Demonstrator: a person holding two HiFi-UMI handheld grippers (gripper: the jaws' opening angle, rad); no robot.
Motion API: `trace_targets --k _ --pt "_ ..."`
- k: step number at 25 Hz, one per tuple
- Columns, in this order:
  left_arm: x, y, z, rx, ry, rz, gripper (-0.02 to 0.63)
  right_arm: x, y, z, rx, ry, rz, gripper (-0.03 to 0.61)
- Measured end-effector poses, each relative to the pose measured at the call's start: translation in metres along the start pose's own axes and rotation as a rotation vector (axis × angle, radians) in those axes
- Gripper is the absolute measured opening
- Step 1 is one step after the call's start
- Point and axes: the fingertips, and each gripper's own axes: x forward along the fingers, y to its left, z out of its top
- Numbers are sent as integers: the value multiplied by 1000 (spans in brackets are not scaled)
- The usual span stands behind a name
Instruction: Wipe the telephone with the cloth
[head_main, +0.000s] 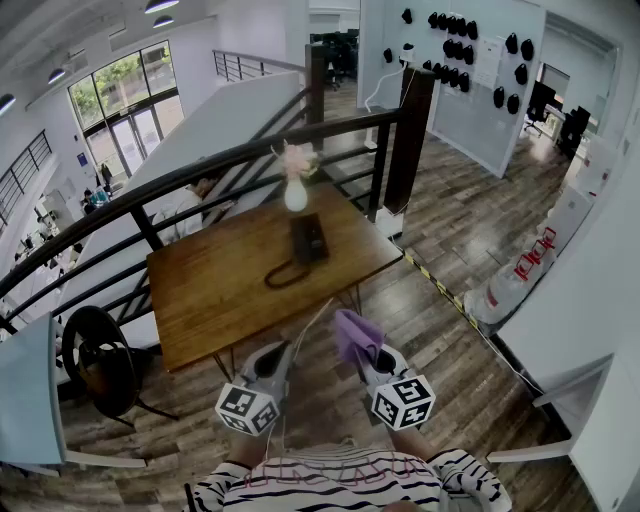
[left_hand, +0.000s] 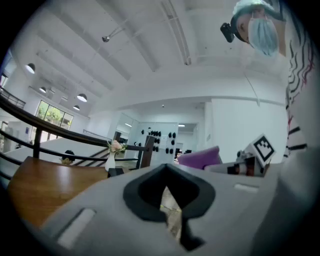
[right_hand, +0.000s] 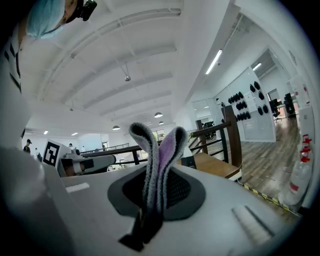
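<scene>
The black telephone (head_main: 309, 238) lies on the far side of the wooden table (head_main: 215, 290), its coiled cord (head_main: 285, 273) trailing toward me. Both grippers hover in front of the table's near edge, well short of the phone. My right gripper (head_main: 365, 352) is shut on a folded purple cloth (head_main: 355, 333), which stands up between the jaws in the right gripper view (right_hand: 159, 165). My left gripper (head_main: 280, 353) is beside it, jaws together with nothing held (left_hand: 170, 197). The cloth (left_hand: 200, 157) and the table (left_hand: 45, 185) also show in the left gripper view.
A white vase with flowers (head_main: 296, 190) stands just behind the telephone. A dark railing (head_main: 250, 155) runs behind the table. A black chair (head_main: 95, 365) sits at the left. Yellow-black floor tape (head_main: 440, 290) and a large water bottle (head_main: 500, 290) are at the right.
</scene>
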Motion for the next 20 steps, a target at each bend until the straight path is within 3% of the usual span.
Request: trace_targets --k 13,20 --pt "68 -42 -31 -30 15 48 -2 -20 -78 4 20 20 43 37" --pt "89 -36 -42 -53 31 75 -2 -6 -103 1 47 44 63 37"
